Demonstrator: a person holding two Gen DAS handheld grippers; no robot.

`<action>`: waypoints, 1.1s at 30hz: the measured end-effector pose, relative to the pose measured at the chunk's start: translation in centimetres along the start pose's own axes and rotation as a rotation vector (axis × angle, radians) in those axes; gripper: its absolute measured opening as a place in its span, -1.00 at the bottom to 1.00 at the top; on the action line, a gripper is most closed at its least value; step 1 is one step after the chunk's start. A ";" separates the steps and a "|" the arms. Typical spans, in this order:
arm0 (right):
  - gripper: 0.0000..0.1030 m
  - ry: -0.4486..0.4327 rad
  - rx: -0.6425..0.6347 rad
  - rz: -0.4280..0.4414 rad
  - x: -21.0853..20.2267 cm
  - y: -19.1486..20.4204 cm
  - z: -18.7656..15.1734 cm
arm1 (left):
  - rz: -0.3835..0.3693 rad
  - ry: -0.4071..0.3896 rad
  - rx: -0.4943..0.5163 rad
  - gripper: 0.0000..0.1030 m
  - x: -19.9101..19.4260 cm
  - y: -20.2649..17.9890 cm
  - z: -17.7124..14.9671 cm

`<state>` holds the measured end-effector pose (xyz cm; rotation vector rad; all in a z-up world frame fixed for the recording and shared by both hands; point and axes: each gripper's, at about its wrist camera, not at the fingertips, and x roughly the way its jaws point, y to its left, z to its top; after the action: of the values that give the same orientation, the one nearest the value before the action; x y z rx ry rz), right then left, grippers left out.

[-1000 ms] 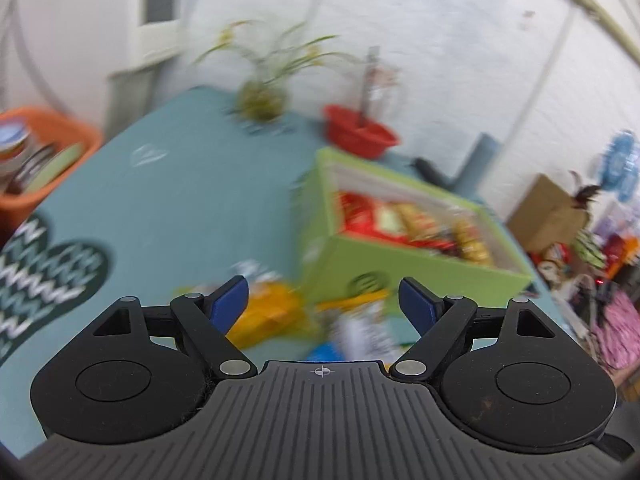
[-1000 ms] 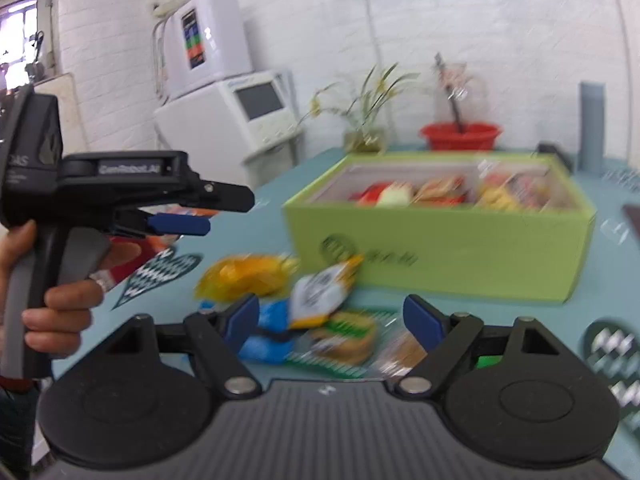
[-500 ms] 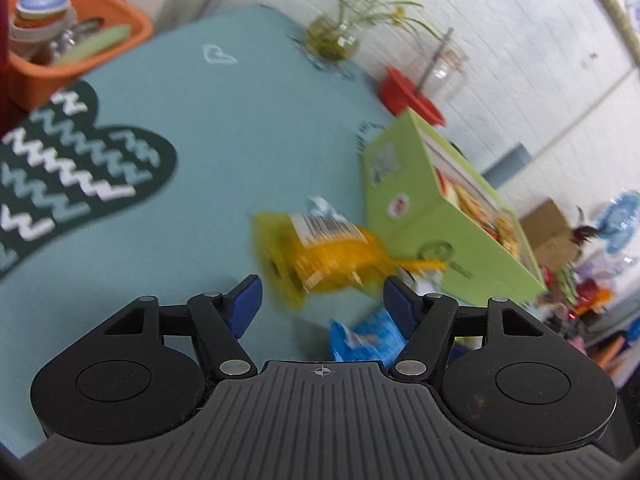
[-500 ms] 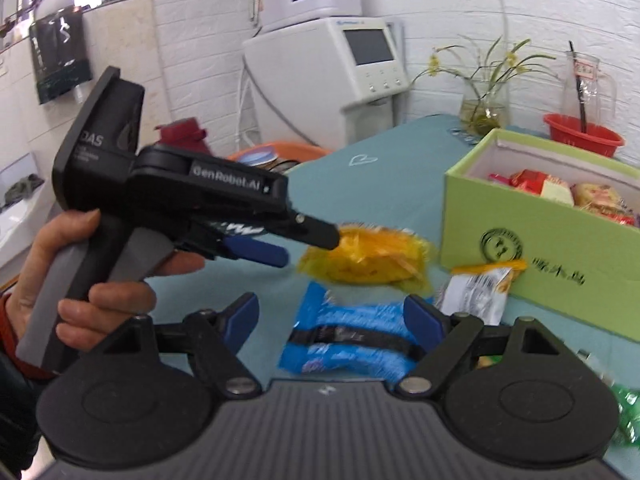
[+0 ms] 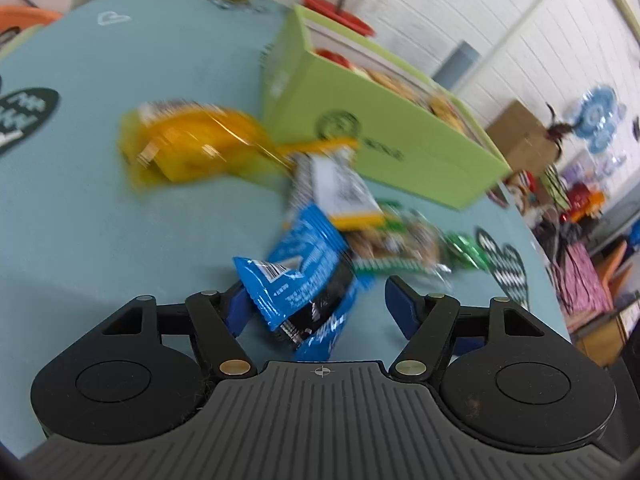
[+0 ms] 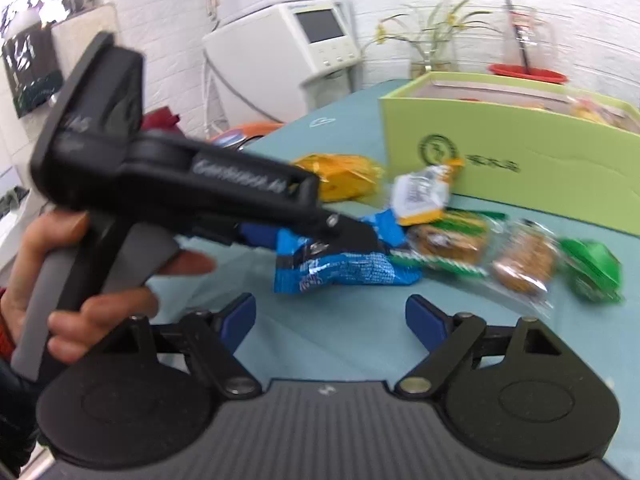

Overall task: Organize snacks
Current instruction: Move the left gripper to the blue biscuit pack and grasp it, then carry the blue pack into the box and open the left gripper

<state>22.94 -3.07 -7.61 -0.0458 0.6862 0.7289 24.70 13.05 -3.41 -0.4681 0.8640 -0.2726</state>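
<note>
- Left gripper: jaws opening around the glossy, crinkled blue snack packet; right pad clear of it.
- Right gripper: jaws opening, nothing between them.
- Matte green cardboard box, round logo, at one o'clock of the blue packet on the teal table.
- Left tool reads "GenRobot".

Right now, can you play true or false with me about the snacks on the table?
1. The blue snack packet lies between the left gripper jaws. True.
2. The green box is empty. False: it holds snacks.
3. The yellow packet is inside the box. False: it lies on the teal table.
4. The right gripper holds nothing. True.
5. Cookies in clear wrap lie on the table. True.
</note>
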 end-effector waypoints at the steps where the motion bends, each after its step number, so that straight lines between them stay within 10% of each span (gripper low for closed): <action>1: 0.70 -0.005 0.014 -0.013 -0.7 -0.3 -0.5 | -0.015 0.014 0.003 0.08 0.0 -0.8 -0.7; 7: 0.71 -0.034 0.049 -0.043 -3.7 -1.2 -2.9 | -0.027 0.051 0.037 0.06 -0.6 -4.6 -3.6; 16: 0.71 -0.076 0.016 -0.013 -1.9 -0.8 -0.5 | 0.031 0.002 -0.075 0.21 -1.7 -1.9 -0.5; 22: 0.71 -0.033 0.050 0.008 0.2 -0.7 0.3 | 0.054 -0.026 0.033 0.22 -0.4 -1.7 2.2; 30: 0.71 0.002 0.041 -0.034 2.4 -0.8 0.8 | 0.048 0.080 0.183 0.03 2.7 -2.2 2.2; 33: 0.44 -0.006 -0.042 -0.038 3.0 0.1 0.8 | 0.049 0.066 0.229 -0.46 2.3 -2.4 1.2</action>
<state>24.96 -0.93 -8.72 -0.0952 0.6627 0.7063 26.93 10.41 -3.06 -0.2257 0.8955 -0.3393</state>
